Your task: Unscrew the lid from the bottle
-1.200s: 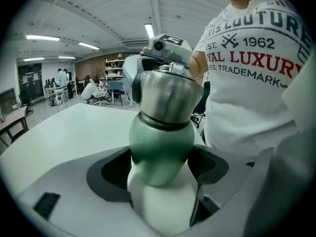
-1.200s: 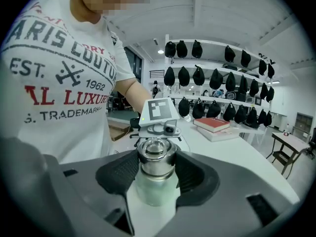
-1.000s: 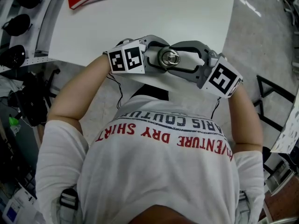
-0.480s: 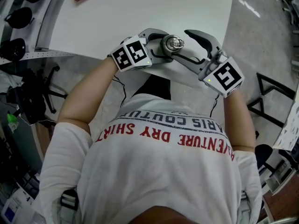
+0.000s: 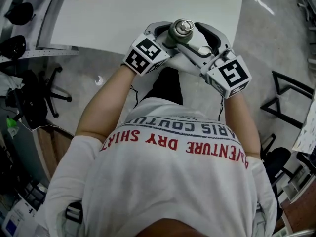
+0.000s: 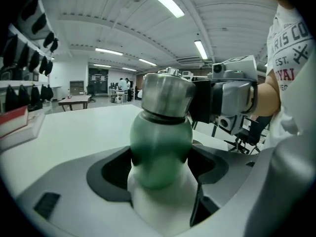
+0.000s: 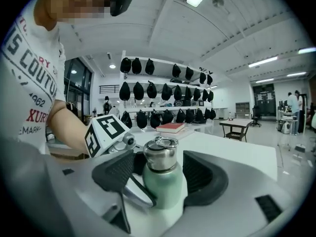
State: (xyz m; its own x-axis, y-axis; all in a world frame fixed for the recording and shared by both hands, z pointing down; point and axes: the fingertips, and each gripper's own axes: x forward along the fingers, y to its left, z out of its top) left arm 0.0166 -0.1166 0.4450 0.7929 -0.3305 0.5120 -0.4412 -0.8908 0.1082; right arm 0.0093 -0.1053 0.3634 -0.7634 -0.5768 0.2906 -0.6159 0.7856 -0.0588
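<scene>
Two grippers: the left gripper (image 6: 160,169) and the right gripper (image 7: 160,172) meet from opposite sides at the near edge of the table (image 5: 148,9).
Book: a red book (image 6: 15,125) lies far to the left on the white table, well apart from the grippers.
Left claw: clenched on the bottle (image 6: 160,142). Both dark pads press on its body, just under the shoulder.
Bottle: green at the shoulder and pale lower down, standing about upright between the two grippers. Its bottom is hidden, so I cannot tell whether it rests on the table.
Lid: the metal lid (image 7: 159,157), with a small ring on top, sits on the neck of the bottle.
Right claw: released. Its jaws have just been opening. The lid stands between them with a narrow gap on each side, and the pads do not touch it.
Person: two bare forearms reach to the grippers from a white shirt (image 5: 173,181) with red print.
</scene>
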